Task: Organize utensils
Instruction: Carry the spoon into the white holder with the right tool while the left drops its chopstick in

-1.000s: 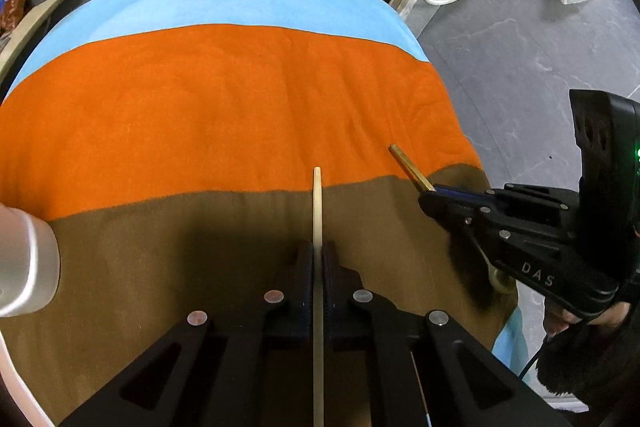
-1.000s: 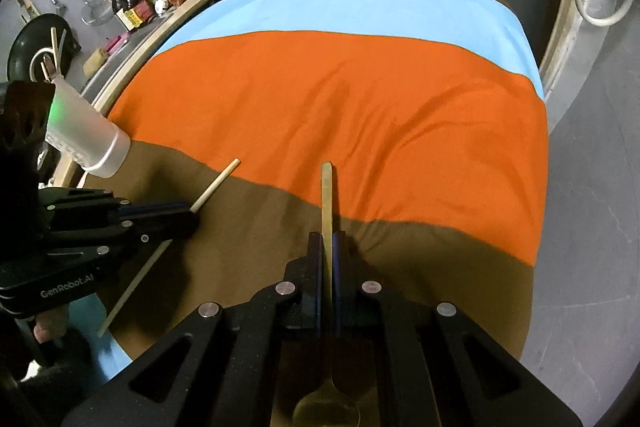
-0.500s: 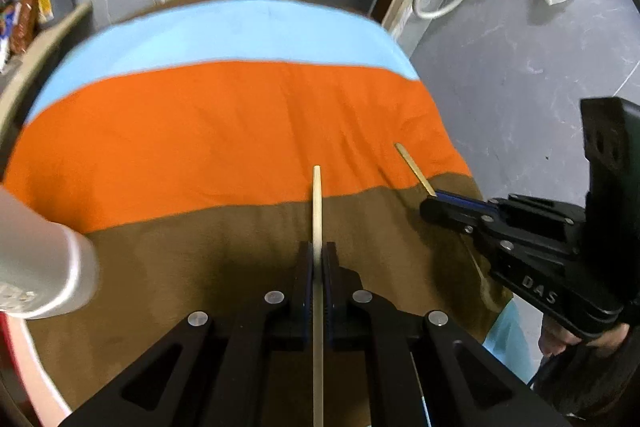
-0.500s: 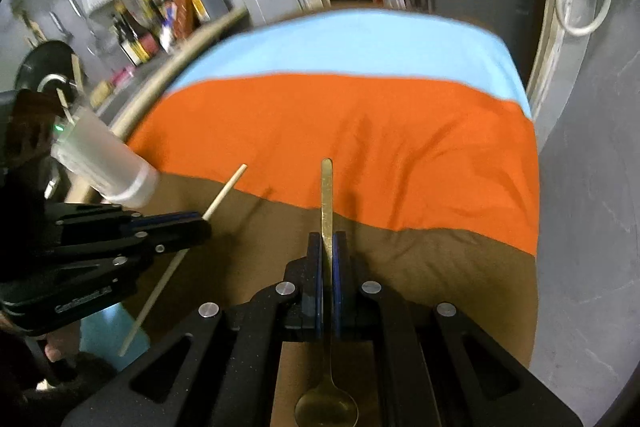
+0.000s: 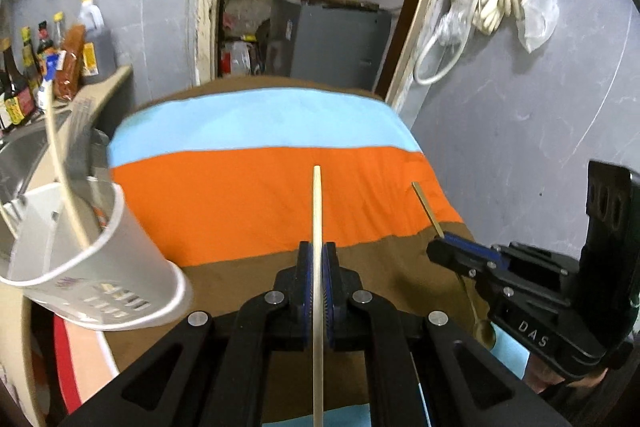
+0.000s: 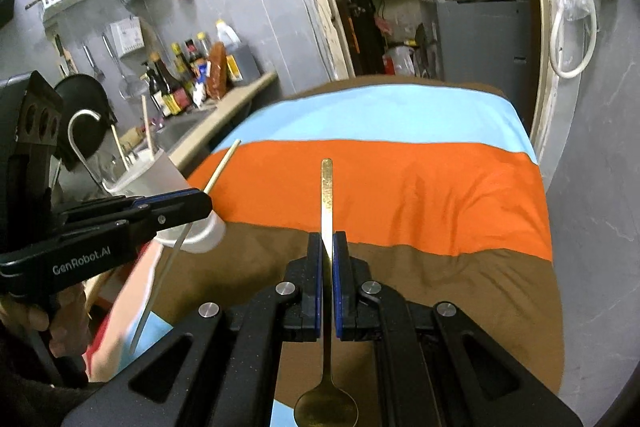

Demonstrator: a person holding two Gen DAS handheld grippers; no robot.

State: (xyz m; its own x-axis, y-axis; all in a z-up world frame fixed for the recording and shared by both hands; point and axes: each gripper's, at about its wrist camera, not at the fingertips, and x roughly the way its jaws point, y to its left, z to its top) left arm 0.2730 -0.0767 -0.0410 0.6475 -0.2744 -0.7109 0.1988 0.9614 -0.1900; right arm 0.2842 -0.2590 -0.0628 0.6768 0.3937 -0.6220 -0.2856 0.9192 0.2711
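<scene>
Our left gripper (image 5: 317, 269) pinches a chopstick (image 5: 317, 211) pointing far. Our right gripper (image 6: 327, 259) pinches a spoon (image 6: 327, 195), too. The cup (image 5: 80, 267) sits left, nearest our left gripper, so it should go first.

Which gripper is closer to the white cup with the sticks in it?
Left. The left gripper, holding a chopstick, is just beside the white cup; the right gripper, holding the spoon, is farther off.

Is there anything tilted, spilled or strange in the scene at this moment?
Nothing is spilled or damaged. The white plastic utensil holder at the table's left edge looks tilted, though the fisheye lens may exaggerate it. The left gripper holds a pale wooden chopstick, and the right gripper holds a gold metal spoon handle-forward.
</scene>
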